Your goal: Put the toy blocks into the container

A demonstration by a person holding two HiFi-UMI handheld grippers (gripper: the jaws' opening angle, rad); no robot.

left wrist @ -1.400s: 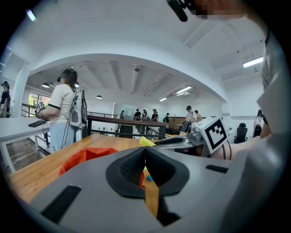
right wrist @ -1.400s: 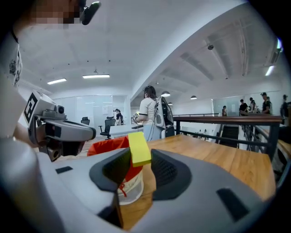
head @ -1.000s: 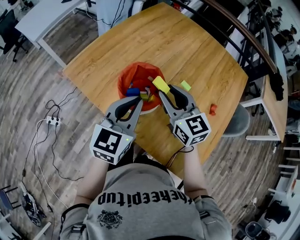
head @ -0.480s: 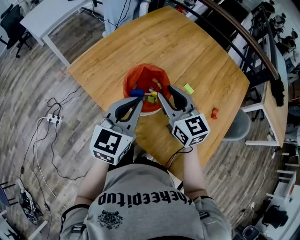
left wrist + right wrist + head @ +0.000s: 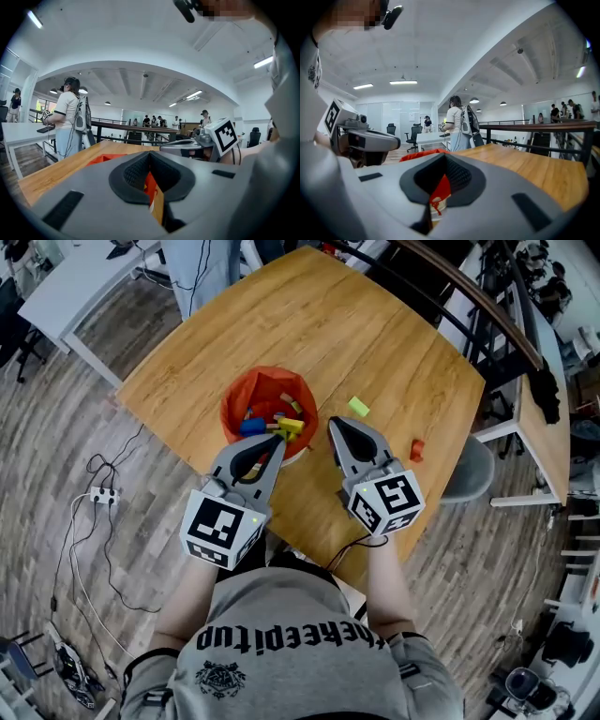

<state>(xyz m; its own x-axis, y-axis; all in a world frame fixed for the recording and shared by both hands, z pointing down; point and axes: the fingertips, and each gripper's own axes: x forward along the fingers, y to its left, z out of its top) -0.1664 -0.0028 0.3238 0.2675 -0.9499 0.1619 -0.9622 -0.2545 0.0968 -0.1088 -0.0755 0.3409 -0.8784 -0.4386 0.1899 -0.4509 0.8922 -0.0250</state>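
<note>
**Next loose block to be fetched with the right claw**

On the left of the wooden surface (image 5: 375, 324), the orange plastic container (image 5: 251, 388) is seen already holding a heap of coloured toy blocks (image 5: 277, 423). The left claw (image 5: 274, 441) is held clenched on nothing at the container's near rim. It is best kept clear of the drop path. The right claw (image 5: 335, 424), just beside the container, is likewise clenched and empty. Two blocks lie out on the surface: a small lime-green toy block (image 5: 357, 407) near the right claw's tip, and a small red toy block (image 5: 417, 449) farther right, near the edge. The green one is judged the sensible next pick. The right claw should be released before descent. The block should be straddled squarely, gripped firmly, and let go only once it is over the container's mouth.
</note>
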